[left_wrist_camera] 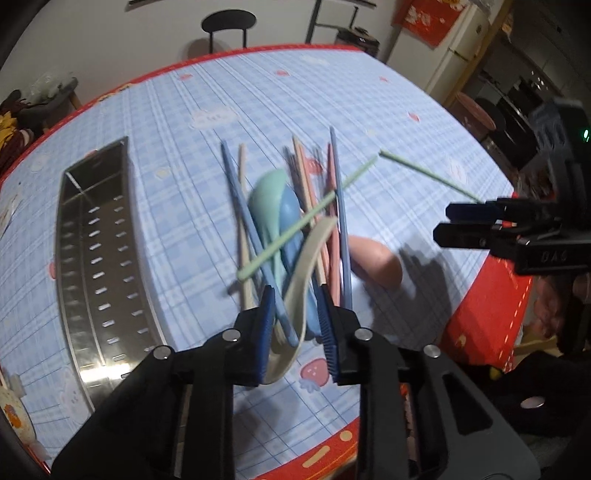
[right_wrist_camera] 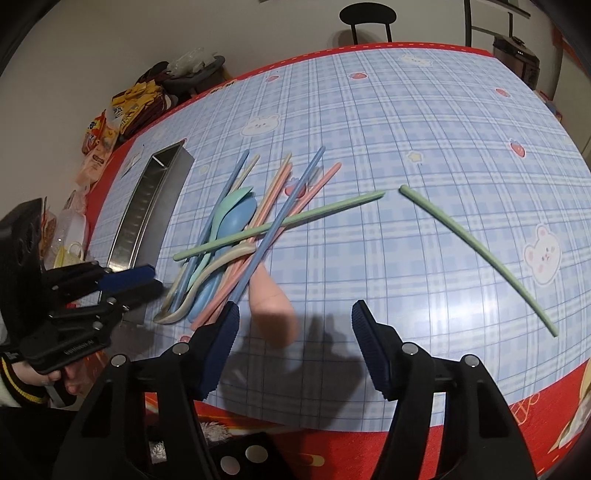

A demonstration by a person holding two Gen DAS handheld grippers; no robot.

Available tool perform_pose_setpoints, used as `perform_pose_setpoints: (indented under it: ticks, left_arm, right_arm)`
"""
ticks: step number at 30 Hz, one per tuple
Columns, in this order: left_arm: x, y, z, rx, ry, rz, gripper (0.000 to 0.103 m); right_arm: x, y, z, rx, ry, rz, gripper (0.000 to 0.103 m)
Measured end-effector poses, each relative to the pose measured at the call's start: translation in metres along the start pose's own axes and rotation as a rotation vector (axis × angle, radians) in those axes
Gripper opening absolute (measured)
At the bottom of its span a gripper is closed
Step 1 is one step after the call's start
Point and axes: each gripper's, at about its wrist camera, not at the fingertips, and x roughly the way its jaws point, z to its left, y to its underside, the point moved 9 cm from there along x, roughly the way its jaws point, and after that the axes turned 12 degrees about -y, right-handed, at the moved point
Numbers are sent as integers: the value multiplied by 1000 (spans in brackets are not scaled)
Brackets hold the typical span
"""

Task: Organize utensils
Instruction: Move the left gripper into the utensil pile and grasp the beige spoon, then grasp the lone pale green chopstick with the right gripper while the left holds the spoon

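Note:
A pile of pastel chopsticks and spoons (right_wrist_camera: 236,236) lies mid-table, also in the left wrist view (left_wrist_camera: 291,221). A beige spoon (left_wrist_camera: 299,291) runs handle-first between the fingers of my left gripper (left_wrist_camera: 299,325), which stand a little apart around it and a blue chopstick. From the right wrist view the left gripper (right_wrist_camera: 147,282) sits at the pile's near end. My right gripper (right_wrist_camera: 295,325) is open and empty above the table's front. A pink spoon (right_wrist_camera: 273,314) lies just ahead of it. One green chopstick (right_wrist_camera: 480,254) lies alone to the right. A steel utensil holder (left_wrist_camera: 99,266) lies at left.
The table has a blue checked cloth (right_wrist_camera: 406,147) with a red edge. Snack bags (right_wrist_camera: 122,110) sit off the table's left side. A black chair (right_wrist_camera: 369,18) stands at the far side. A cabinet and appliances (left_wrist_camera: 517,99) are off to the right.

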Motion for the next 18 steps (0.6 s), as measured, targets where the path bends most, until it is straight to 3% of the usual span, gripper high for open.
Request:
perform_pose_setpoints:
  ticks: [8,18]
  left_arm:
    - [29,3,-11,93,-70,48,26]
    - [35,-2,-22,193,-138,37,24]
  right_arm:
    - [-8,5,-14,50,10,-26,62]
    - [-14,6,-25,71,23,-44,62]
